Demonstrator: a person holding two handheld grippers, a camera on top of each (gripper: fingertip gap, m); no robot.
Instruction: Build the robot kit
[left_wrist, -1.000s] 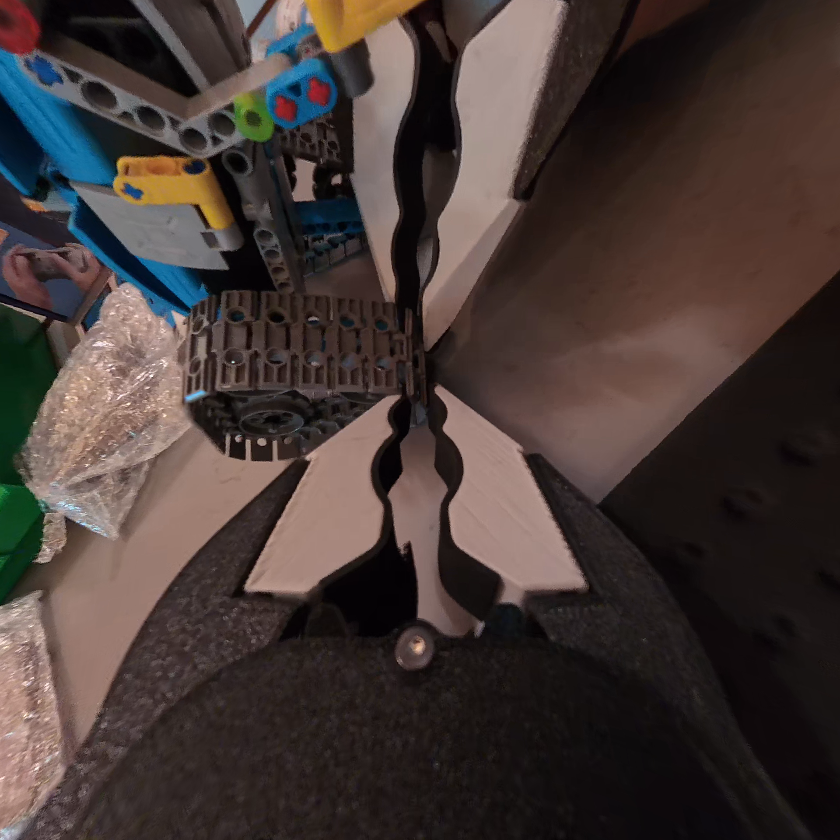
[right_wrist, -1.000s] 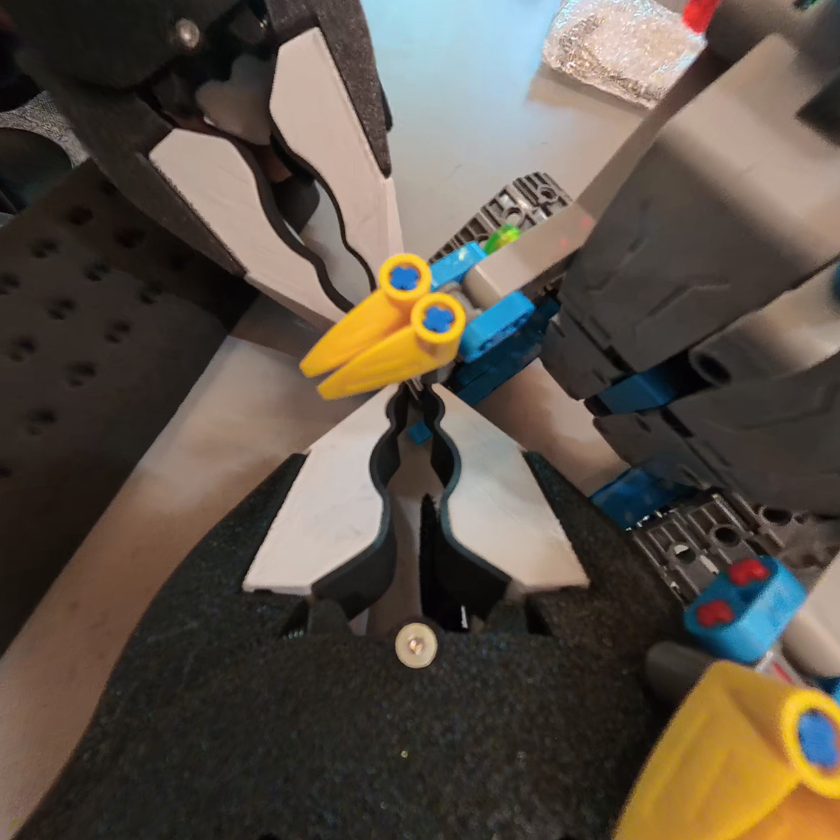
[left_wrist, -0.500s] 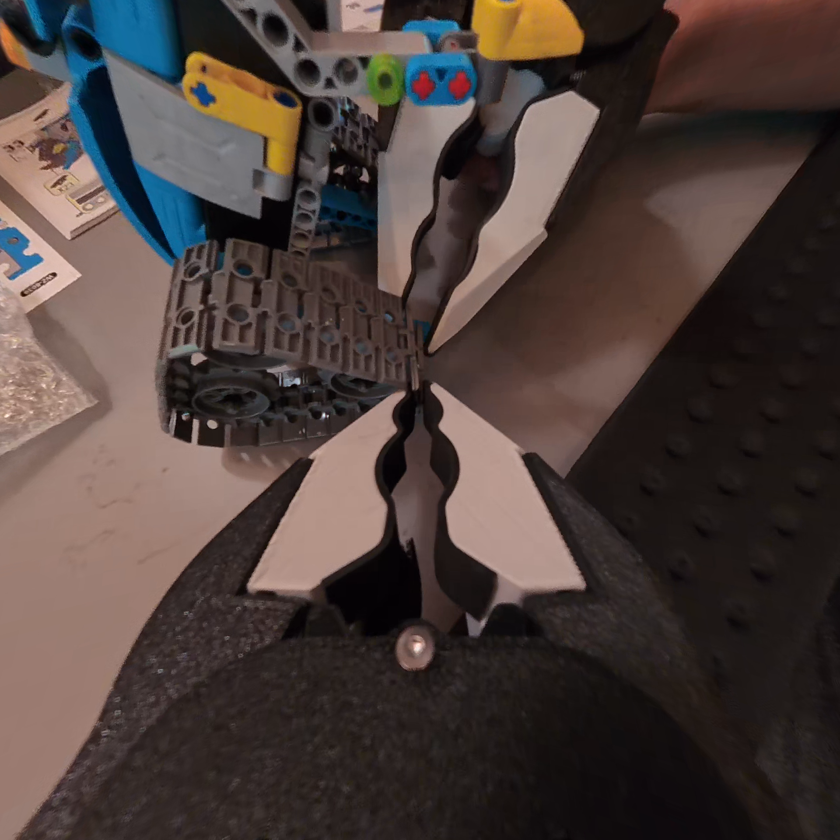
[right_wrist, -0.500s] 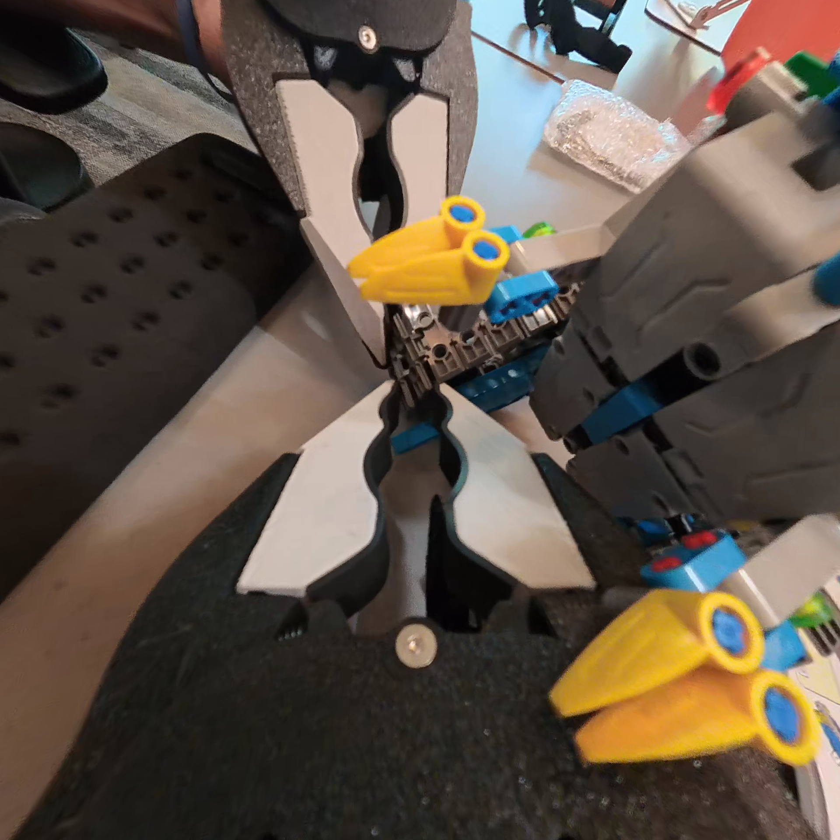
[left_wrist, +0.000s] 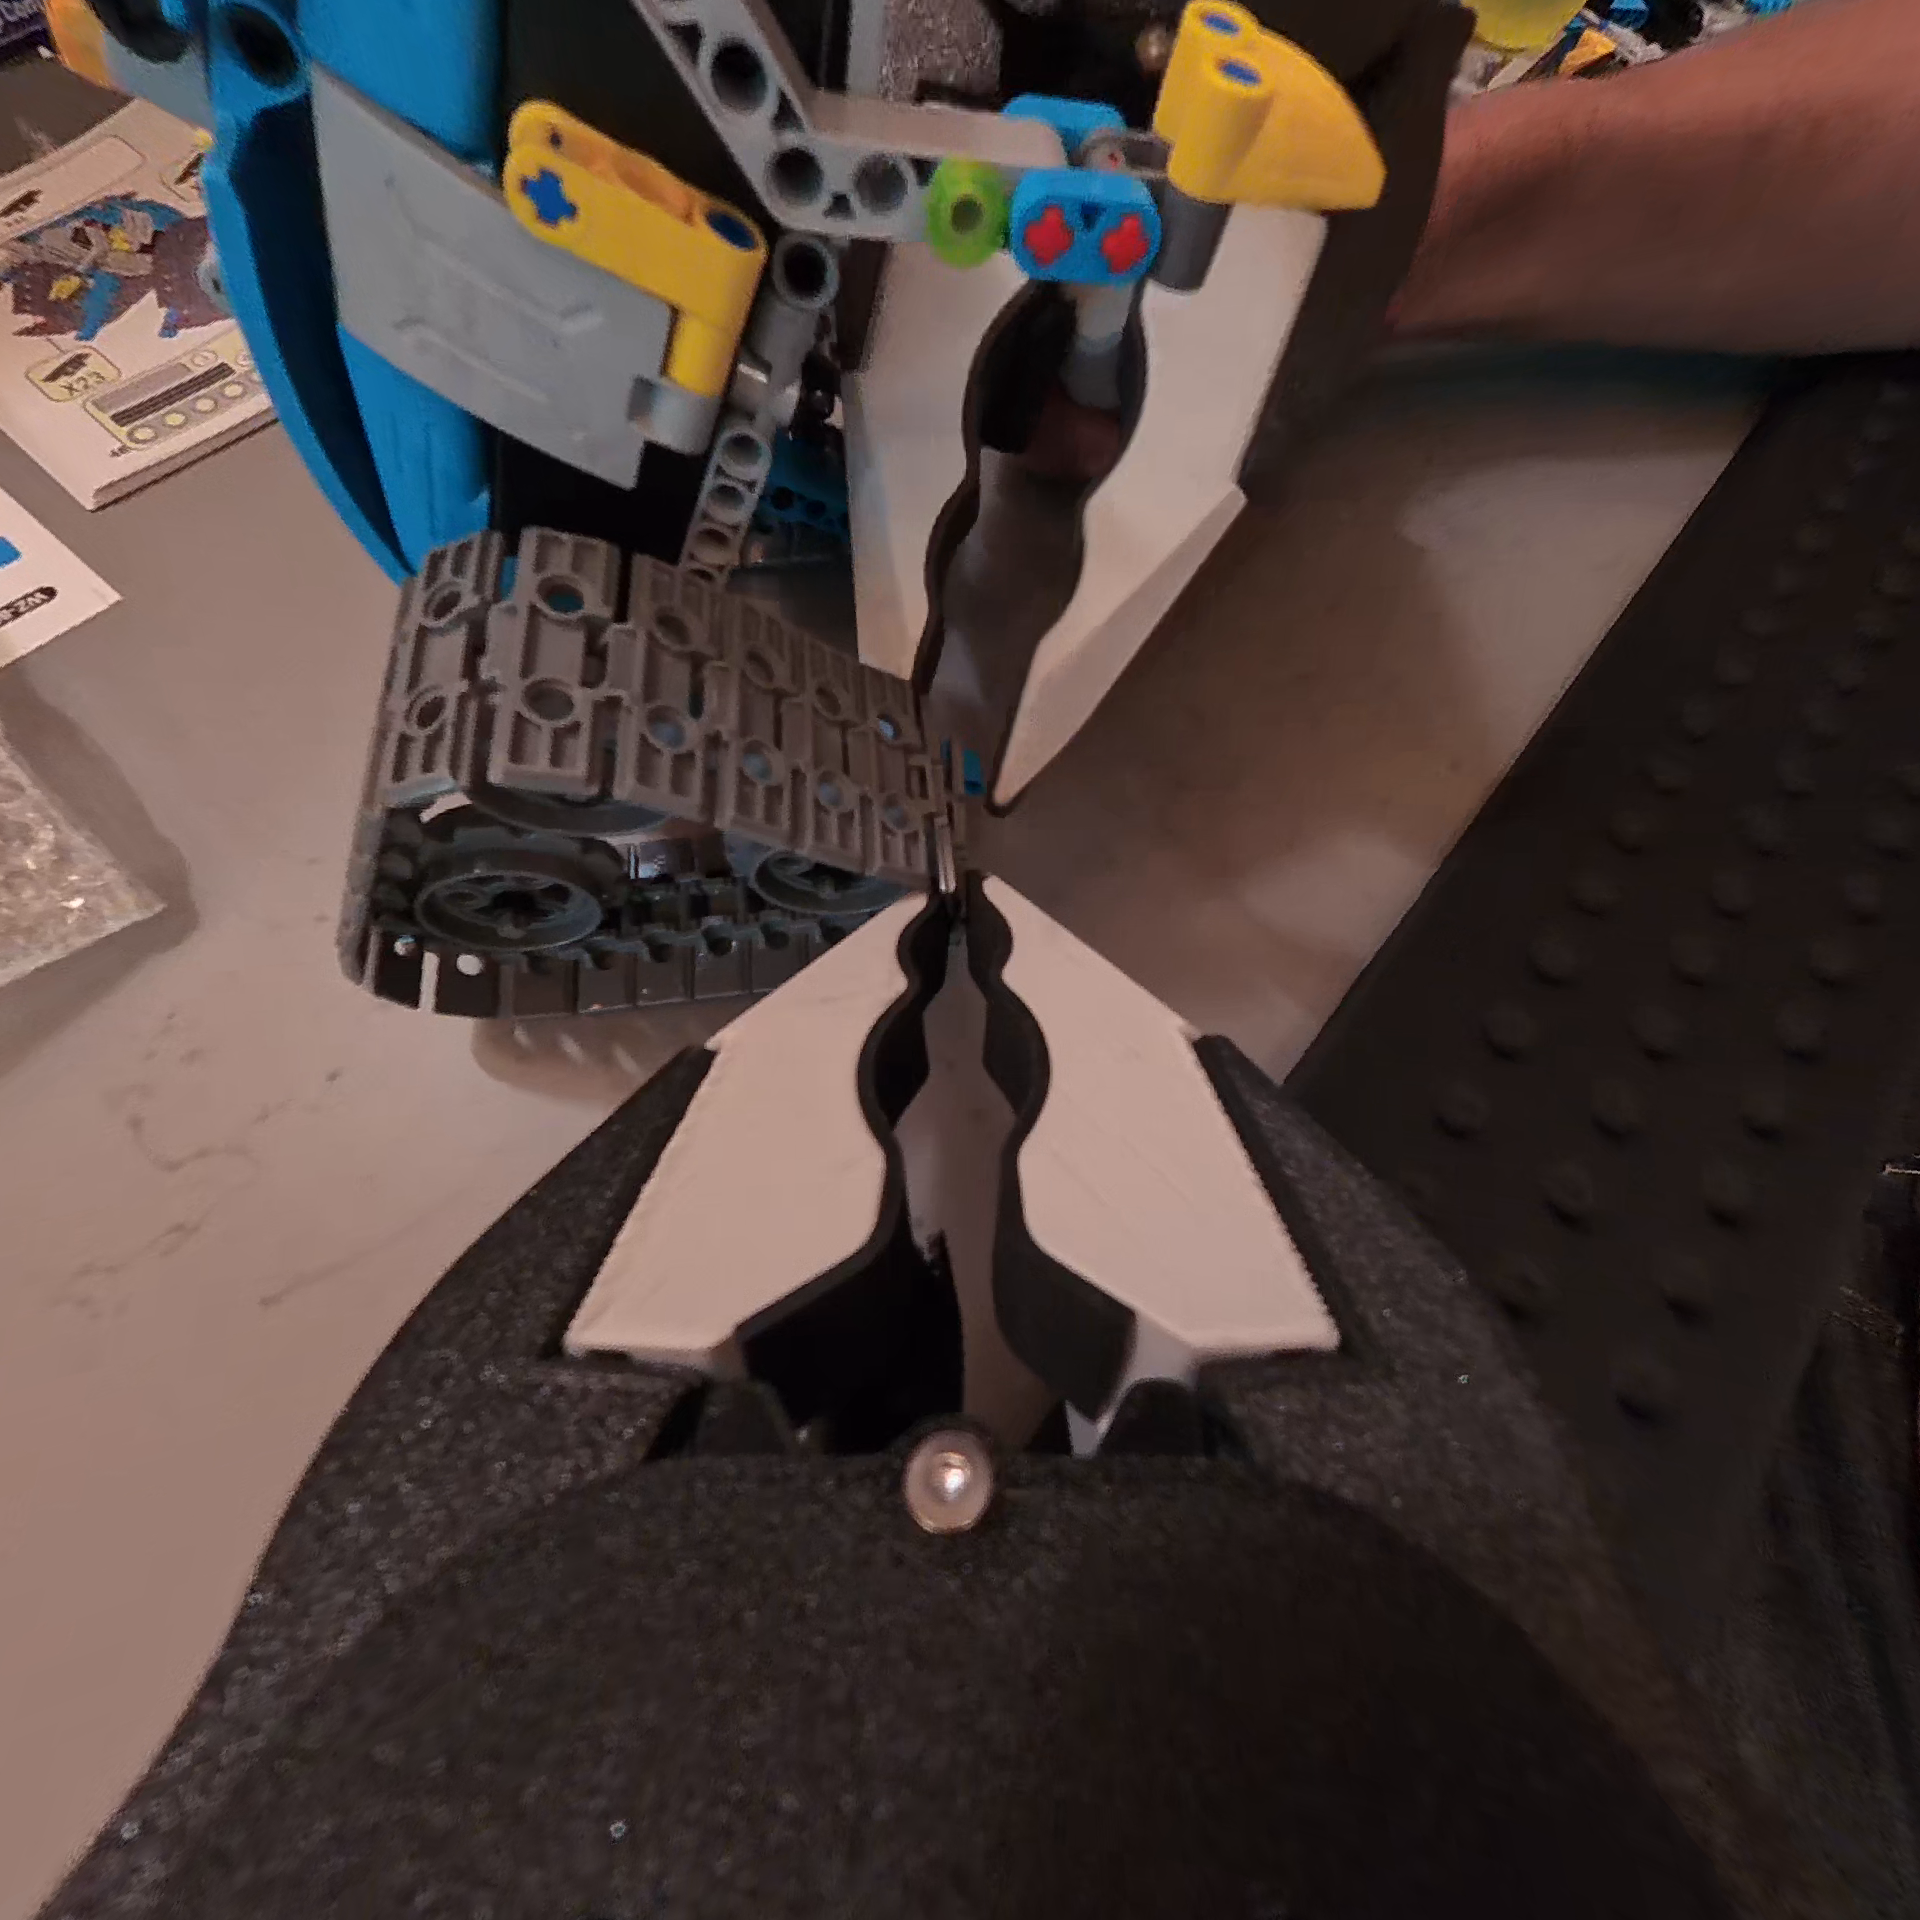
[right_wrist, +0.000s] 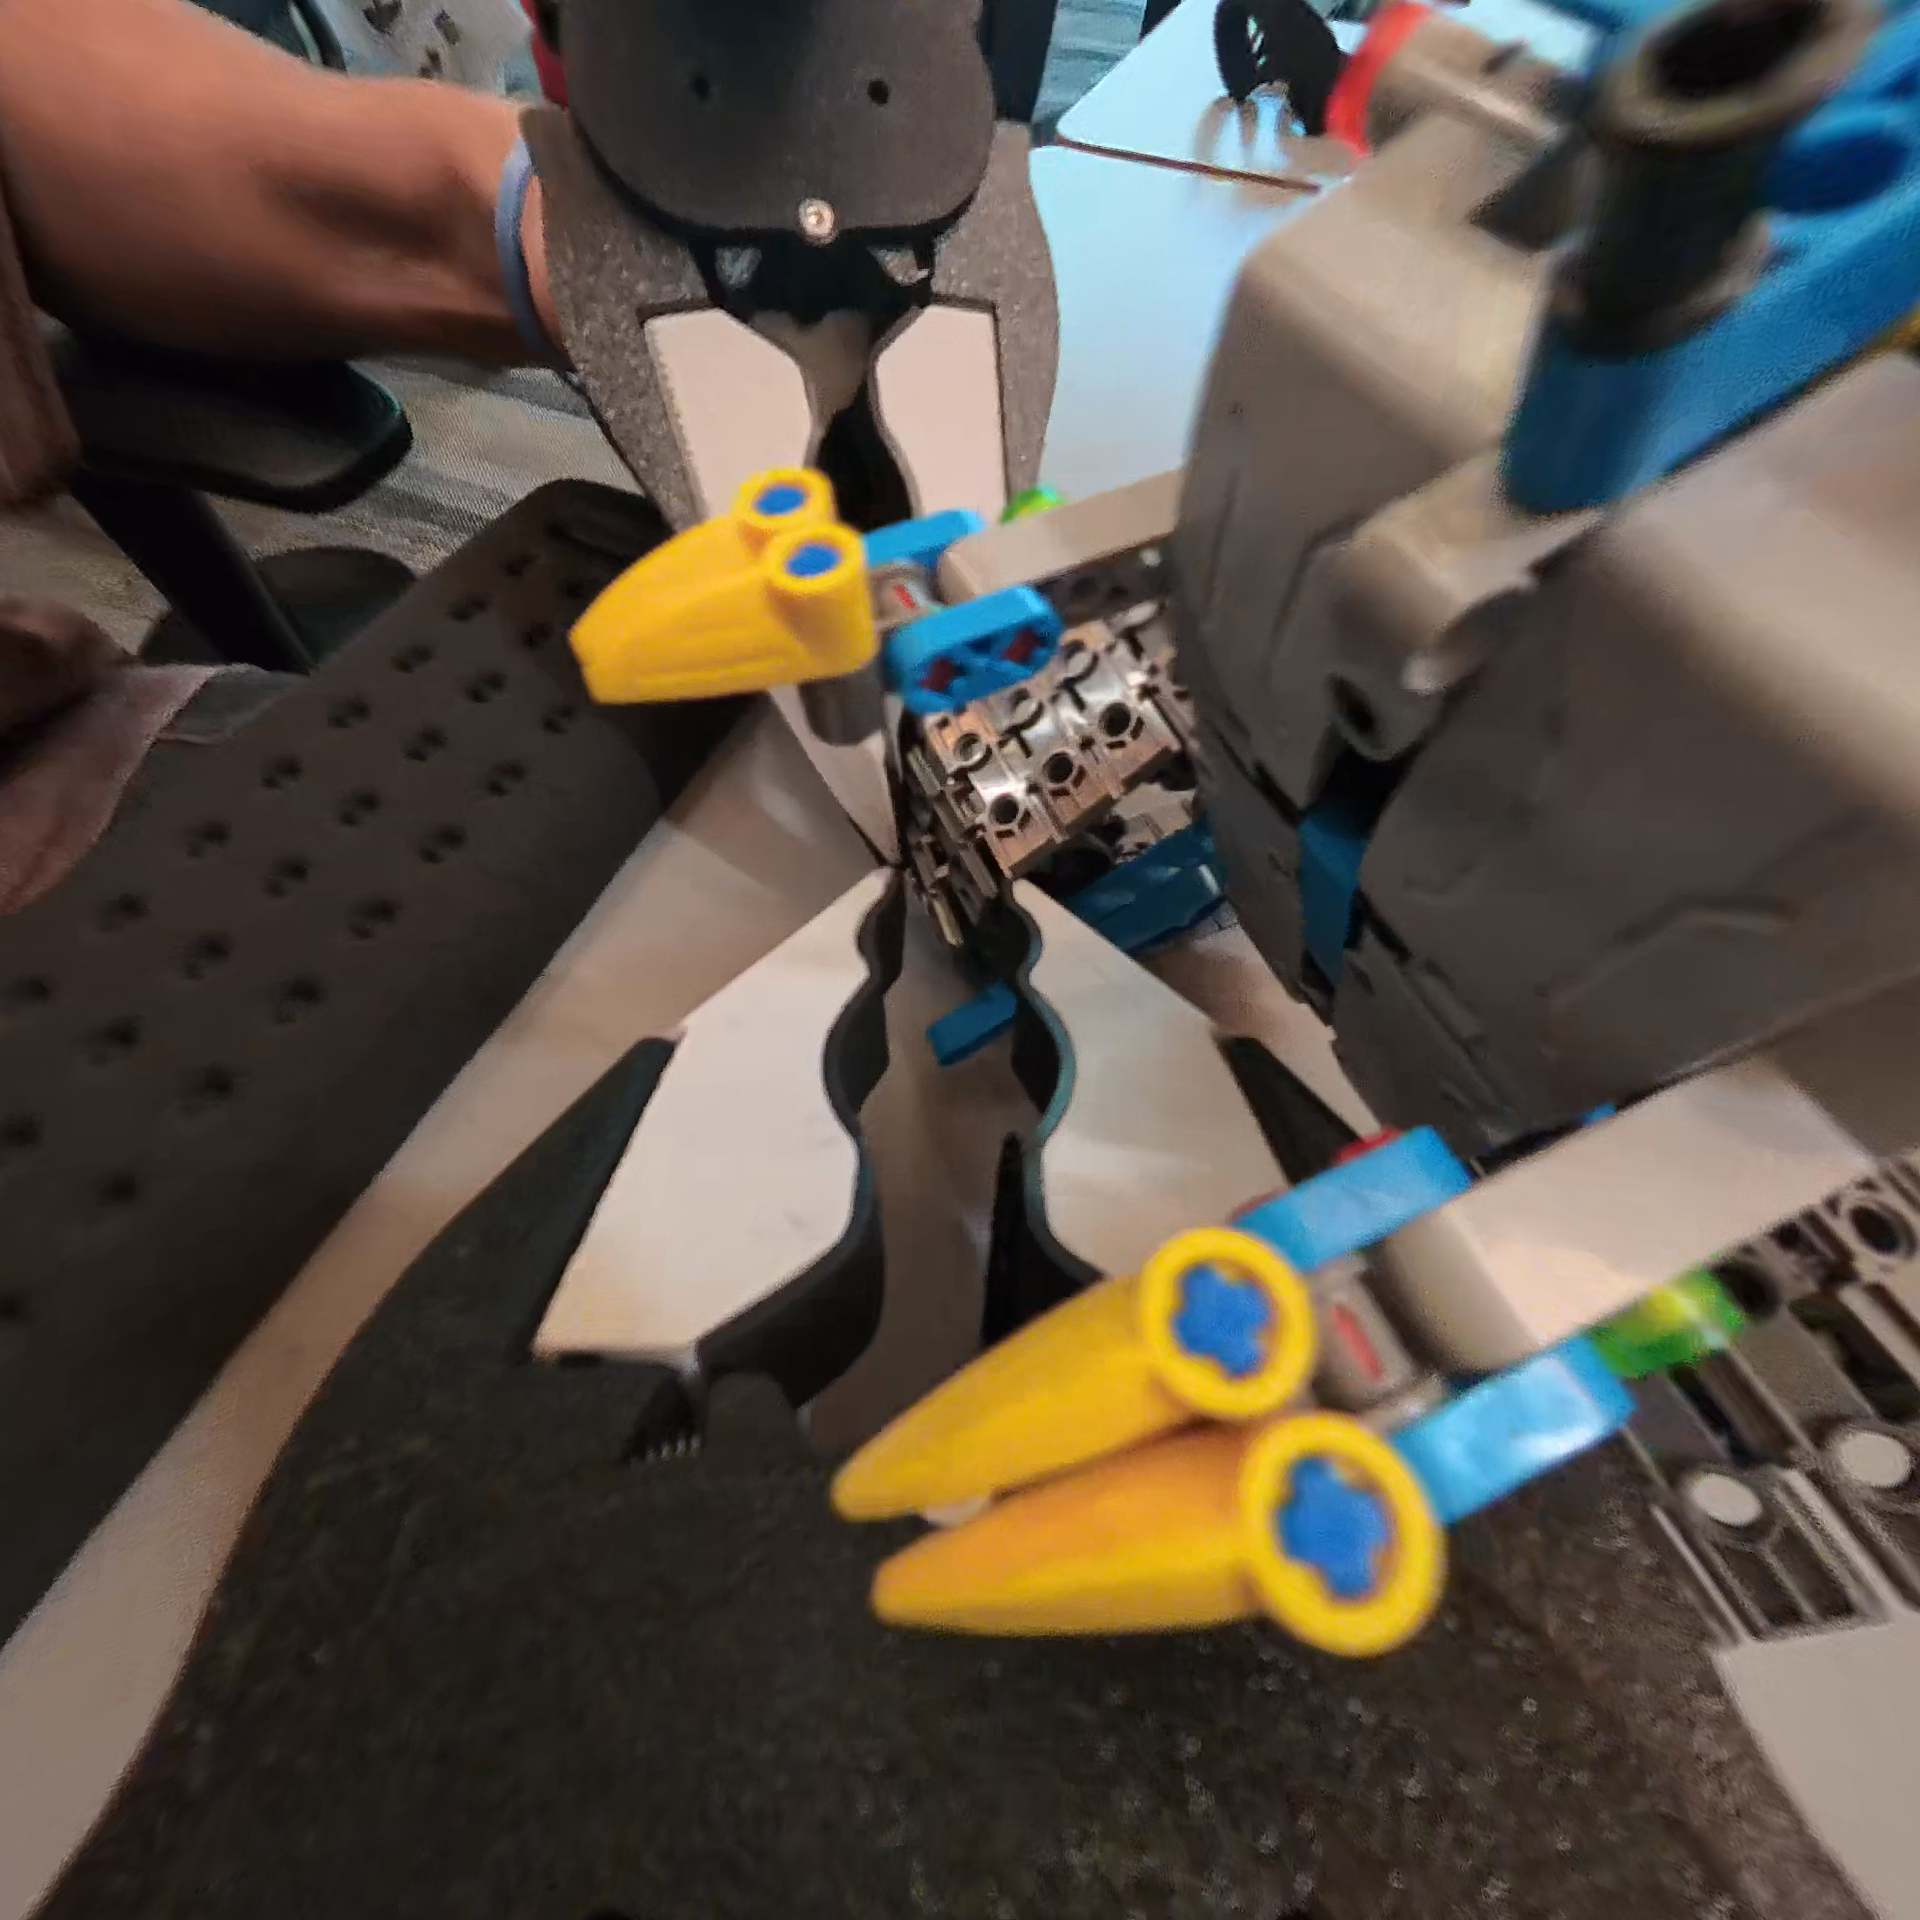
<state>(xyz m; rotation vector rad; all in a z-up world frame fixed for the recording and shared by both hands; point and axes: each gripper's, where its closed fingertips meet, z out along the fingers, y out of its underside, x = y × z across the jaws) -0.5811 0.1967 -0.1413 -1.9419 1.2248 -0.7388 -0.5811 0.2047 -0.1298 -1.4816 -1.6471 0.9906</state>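
Gripping the end link of the grey tread (left_wrist: 665, 717) of the brick-built tracked robot (left_wrist: 447, 312): left gripper (left_wrist: 951, 899), jaws clenched on that link. Opposite, right gripper (right_wrist: 961, 914), jaws pinching the same tread end. Robot standing on the grey table (left_wrist: 208, 1143), beside the black studded mat (left_wrist: 1621, 935); instruction booklet (left_wrist: 114, 312) behind.

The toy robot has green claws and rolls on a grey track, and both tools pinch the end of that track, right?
Not quite: the claws are yellow, not green, as the right wrist view shows. The rest holds: the toy robot sits on a grey track, and the left tool and right tool both pinch its end.
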